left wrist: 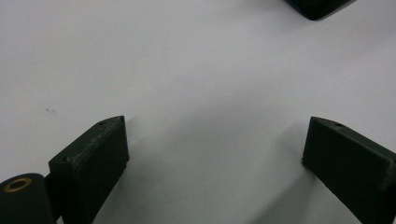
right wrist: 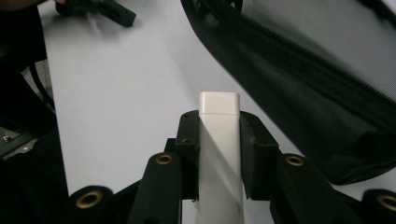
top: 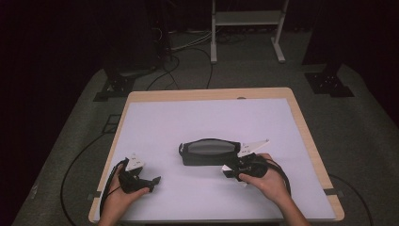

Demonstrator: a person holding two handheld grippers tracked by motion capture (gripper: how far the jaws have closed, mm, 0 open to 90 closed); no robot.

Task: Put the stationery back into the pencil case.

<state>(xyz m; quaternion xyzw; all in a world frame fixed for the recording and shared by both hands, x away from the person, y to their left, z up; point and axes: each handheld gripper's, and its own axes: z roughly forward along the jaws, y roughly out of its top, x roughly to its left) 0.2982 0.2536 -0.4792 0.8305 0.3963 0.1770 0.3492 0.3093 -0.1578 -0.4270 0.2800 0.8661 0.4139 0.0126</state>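
A black zippered pouch with a grey mesh face [top: 207,151] lies in the middle of the white mat [top: 197,117]. My right gripper [top: 233,170] sits just in front of the pouch's right end, shut on a small white rectangular block [right wrist: 218,140] that sticks out past the jaws. The pouch [right wrist: 303,79] fills the upper right of the right gripper view, close beside the block. My left gripper [top: 153,181] rests low over the mat at the front left, open and holding nothing. A corner of the pouch [left wrist: 320,7] shows at the top of the left gripper view.
The mat covers a wooden table [top: 310,141] with its front edge near the hands. Cables [top: 75,165] trail off the table's left side onto the grey floor. A white stand [top: 247,28] and black tripod bases [top: 329,82] stand beyond the table.
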